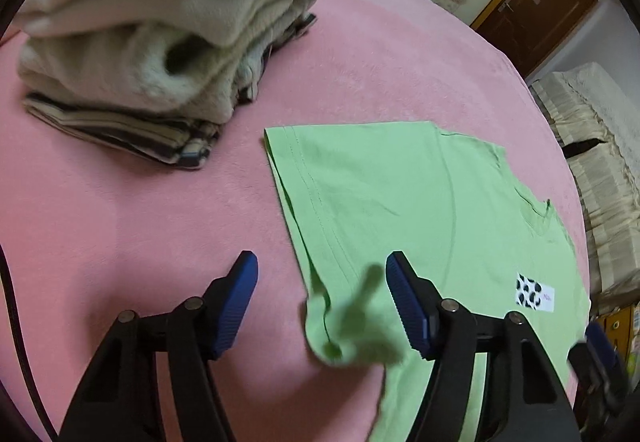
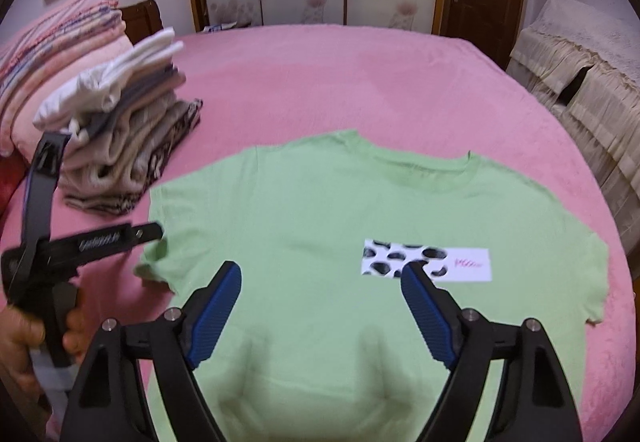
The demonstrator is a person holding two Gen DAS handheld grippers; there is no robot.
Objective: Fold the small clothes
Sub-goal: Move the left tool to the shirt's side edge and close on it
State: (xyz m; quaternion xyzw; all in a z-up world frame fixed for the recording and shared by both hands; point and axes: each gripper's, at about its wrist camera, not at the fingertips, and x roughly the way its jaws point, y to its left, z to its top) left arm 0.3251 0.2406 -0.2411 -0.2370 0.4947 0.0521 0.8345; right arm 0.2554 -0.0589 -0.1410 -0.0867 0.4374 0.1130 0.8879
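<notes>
Nearest the right wrist camera, the right gripper point(image 2: 320, 282) hangs over the chest of a light green T-shirt point(image 2: 320, 210), its blue pads well apart and nothing between them. The left gripper point(image 1: 320, 274) stands partly open above the shirt's left sleeve point(image 1: 344, 322); the sleeve's bunched hem lies between the pads, but they do not press on it, so nothing is held.

The T-shirt lies face up and spread flat on the pink bedspread point(image 2: 320, 74), collar away from the person, a white spotted print point(image 2: 424, 258) on the chest. It looks like thin, limp knit: light, soft, and likely to sag and crease wherever it is lifted. A good hold would probably be the doubled seams, at the sleeve hem or shoulder, where the cloth is thicker and less apt to slip.

Farther off, to the left, sits a stack of folded clothes point(image 2: 132, 130).
</notes>
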